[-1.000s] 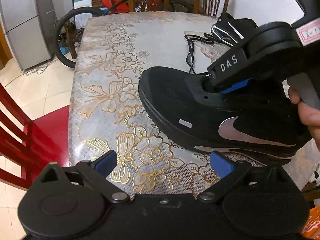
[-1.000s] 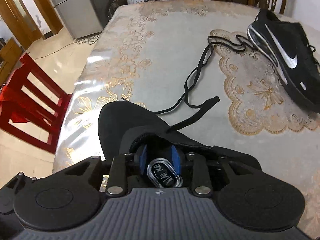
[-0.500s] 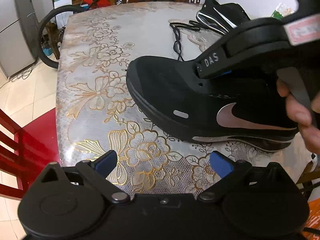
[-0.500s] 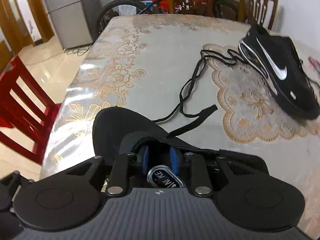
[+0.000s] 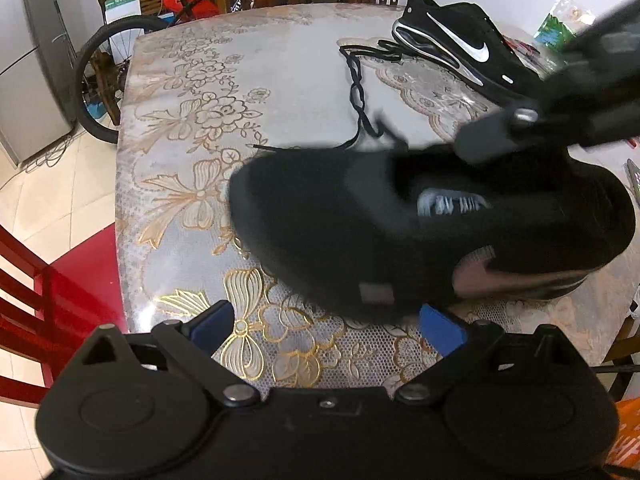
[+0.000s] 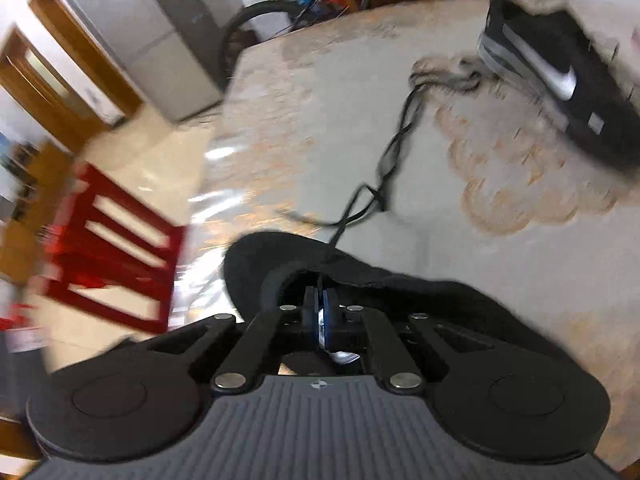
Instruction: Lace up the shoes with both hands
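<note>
Overall, the table (image 5: 304, 60), under its floral plastic cover, carried two black shoes: the near shoe (image 5: 328, 224) lay close to the table's front edge, the far shoe (image 5: 452, 40) towards the back right corner. A loose black lace (image 5: 358, 92) trailed across the middle of the table between them, one end by the near shoe's toe. Since the earlier frames the near shoe had turned, its opening and insole label now showing in the left wrist view where its side and logo had faced the camera. The right gripper (image 6: 320, 312) sat at the shoe's throat; its jaws had just been closing and now met, clenched, with what looked like the thin tongue edge pinched between them, though blur left this uncertain. The left gripper (image 5: 328, 326) hung released, its blue pads wide apart just in front of the shoe's sole, holding nothing. Judged from this, the shoe was being positioned for lacing; no eyelet had yet been threaded.
</note>
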Demonstrator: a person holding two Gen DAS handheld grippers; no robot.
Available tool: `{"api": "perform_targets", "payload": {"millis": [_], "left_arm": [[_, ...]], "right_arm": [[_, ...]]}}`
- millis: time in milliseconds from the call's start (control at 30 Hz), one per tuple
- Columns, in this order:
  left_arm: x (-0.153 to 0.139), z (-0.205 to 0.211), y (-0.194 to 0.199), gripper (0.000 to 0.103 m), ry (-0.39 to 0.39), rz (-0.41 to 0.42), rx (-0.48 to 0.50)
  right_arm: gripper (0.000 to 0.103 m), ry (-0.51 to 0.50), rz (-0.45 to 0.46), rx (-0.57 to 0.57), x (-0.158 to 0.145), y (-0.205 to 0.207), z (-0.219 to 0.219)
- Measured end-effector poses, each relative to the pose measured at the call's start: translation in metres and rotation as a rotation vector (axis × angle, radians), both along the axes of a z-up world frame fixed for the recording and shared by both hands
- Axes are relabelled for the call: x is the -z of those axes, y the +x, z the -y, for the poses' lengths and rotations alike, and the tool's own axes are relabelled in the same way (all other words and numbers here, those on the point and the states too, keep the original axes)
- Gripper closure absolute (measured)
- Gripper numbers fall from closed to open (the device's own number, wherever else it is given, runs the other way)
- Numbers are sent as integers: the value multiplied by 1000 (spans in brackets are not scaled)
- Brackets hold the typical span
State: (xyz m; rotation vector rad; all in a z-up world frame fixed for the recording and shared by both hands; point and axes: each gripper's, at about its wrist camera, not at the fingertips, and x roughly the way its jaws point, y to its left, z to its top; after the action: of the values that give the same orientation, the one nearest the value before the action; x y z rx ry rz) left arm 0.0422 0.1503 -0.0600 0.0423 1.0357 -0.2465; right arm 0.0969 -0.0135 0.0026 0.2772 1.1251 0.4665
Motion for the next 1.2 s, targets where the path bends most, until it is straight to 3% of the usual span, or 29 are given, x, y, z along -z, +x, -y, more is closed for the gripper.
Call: {"api": "perform_targets", "payload": {"millis": [200,300,400,500,533,567,633,667,733,800,900,1033,1067,1133,1200], "left_arm": [[0,3,1,1,-26,6,28],[-1,4,1,1,-24,8,30],[0,4,1,1,-23,7,28],[1,6,1,1,17,14,13],[1,7,1,1,22,14,12],[1,6,0,1,17,14,7],[0,6,-2,1,12,17,1],[-1,6,-3,1,14,21,-2],[-3,6,-7,1,17,32,-17],[-5,5,-10,1,11,35,-46],[-5,6,-12,1,10,27,-114],[-4,7,-8,0,-16,-1,-221],[-6,7,-7,1,-25,-6,-251],[-11,9,-5,1,-5,-4,-324],[-18,12,-3,1,25,9,-389]], "right_arm": [[99,296,-155,-39,-3,-11,21],[99,355,-143,-66,-11,-16,26],[101,483,-133,-123,-24,-23,29],[103,765,-91,-179,-47,-27,33],[103,785,-41,-192,-58,-27,32],[103,771,21,-205,-71,-28,32],[99,612,160,-256,-91,-27,26],[91,476,228,-291,-97,-25,20],[79,109,331,-354,-93,-18,2],[80,-154,382,-388,-74,-5,-4],[80,-393,340,-362,-36,28,6],[80,-534,188,-413,14,51,25],[82,-496,153,-434,20,48,27],[100,-396,100,-463,27,40,31],[99,-328,70,-490,27,30,37]]}}
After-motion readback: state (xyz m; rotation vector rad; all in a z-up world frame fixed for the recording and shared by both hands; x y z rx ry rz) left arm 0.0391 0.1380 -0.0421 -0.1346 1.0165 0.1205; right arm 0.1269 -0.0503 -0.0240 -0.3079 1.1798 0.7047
